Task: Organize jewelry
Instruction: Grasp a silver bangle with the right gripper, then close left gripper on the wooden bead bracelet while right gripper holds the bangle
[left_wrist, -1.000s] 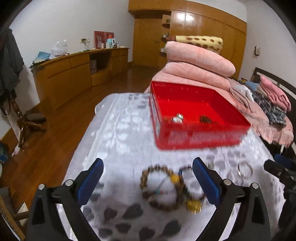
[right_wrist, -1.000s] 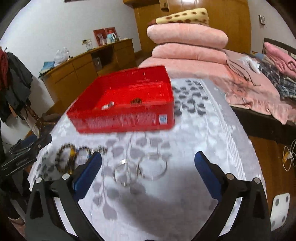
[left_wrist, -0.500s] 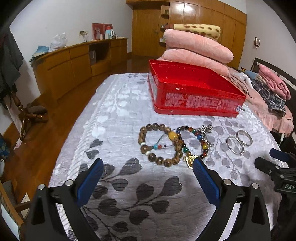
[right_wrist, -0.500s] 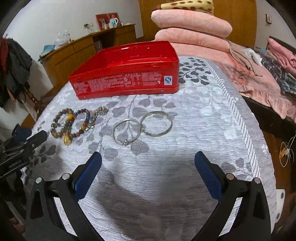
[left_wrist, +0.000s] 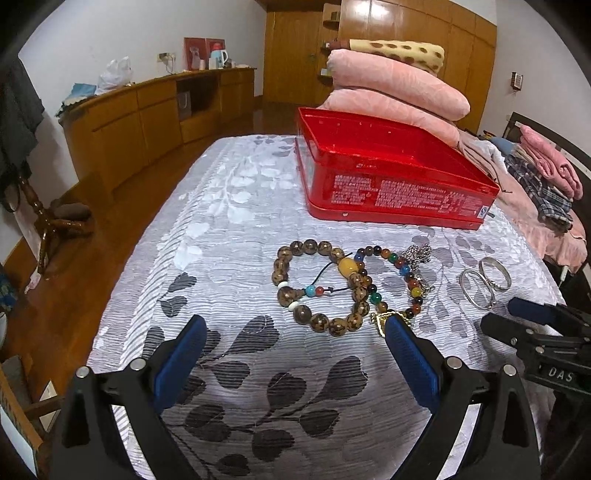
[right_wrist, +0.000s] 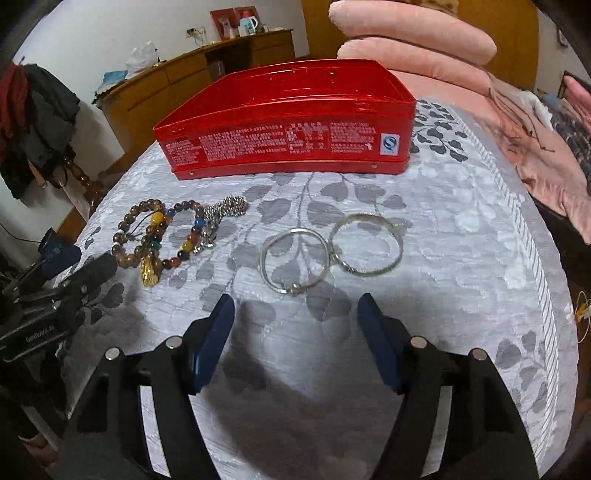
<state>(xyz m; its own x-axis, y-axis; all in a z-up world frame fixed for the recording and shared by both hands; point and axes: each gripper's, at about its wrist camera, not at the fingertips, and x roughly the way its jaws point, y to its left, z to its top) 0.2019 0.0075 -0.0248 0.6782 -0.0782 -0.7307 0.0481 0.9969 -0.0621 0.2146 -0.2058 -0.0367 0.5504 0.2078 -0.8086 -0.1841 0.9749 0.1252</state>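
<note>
Still sorting | lying loose near bed's front edge: wooden bead bracelet (left_wrist: 317, 288), multicoloured bead bracelet (left_wrist: 391, 280), two silver bangles (right_wrist: 332, 251) | waiting behind: red tin (right_wrist: 288, 118), contents hidden | left gripper (left_wrist: 295, 354) gaping wide, empty | right gripper (right_wrist: 295, 332) narrowing, gripping nothing

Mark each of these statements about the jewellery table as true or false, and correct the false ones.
1. The two silver bangles lie inside the red tin. False: they lie on the grey leaf-patterned cloth, in front of the tin.
2. The brown bead bracelet lies beside the multicoloured bead bracelet. True.
3. The right gripper is clamped on a bangle. False: its jaws, which have just been closing, stand apart with only cloth between them.
4. The left gripper holds nothing. True.
5. The folded pink quilts are stacked behind the tin. True.
</note>
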